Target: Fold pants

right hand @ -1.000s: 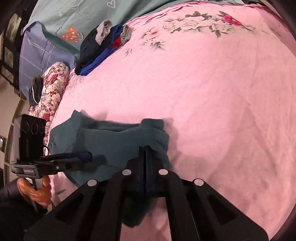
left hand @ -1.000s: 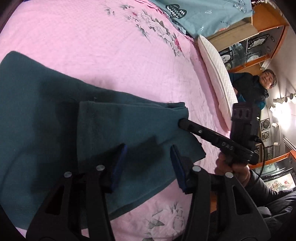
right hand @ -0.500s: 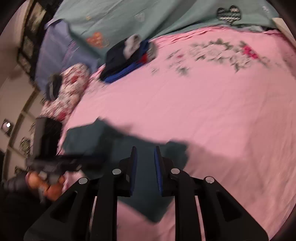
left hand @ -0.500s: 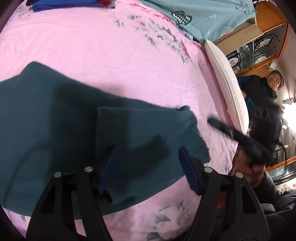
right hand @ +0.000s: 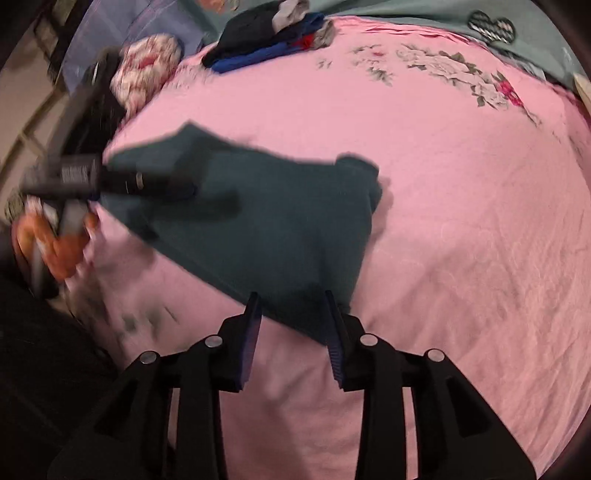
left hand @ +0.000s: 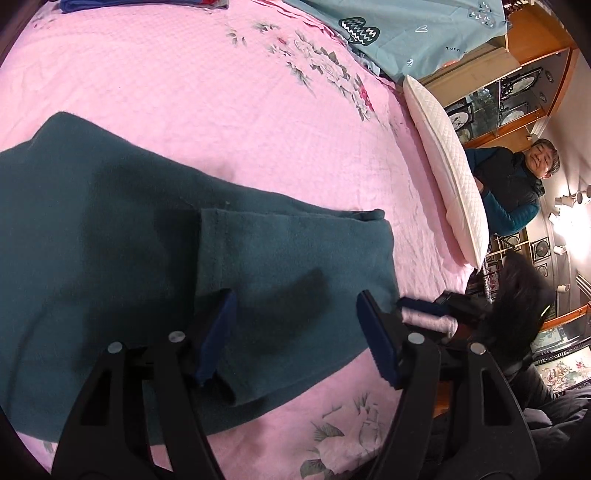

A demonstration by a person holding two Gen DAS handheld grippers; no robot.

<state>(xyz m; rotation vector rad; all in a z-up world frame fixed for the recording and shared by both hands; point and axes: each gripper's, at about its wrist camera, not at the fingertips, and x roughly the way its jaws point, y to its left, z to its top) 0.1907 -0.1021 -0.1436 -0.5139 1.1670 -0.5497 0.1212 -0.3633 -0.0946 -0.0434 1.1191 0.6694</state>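
Pink floral bedspread [left hand: 229, 110] fills both views, w/ the dark teal pants [left hand: 147, 266] lying folded flat on it near the front edge. Left wrist view shows the left gripper [left hand: 293, 325] low over the pants, jaws wide apart, nothing between them; the upper folded layer's edge runs just beside its left finger. Same view has a white quilted pillow [left hand: 447, 162] beyond the pants' right end, plus a seated person in a dark jacket [left hand: 513, 184] behind it. Right wrist view instead shows the right gripper [right hand: 291, 328], jaws apart, empty, at the pants' near edge, and a pile of dark and blue clothes [right hand: 269, 33] far past the pants; the left side of that view is blurred.
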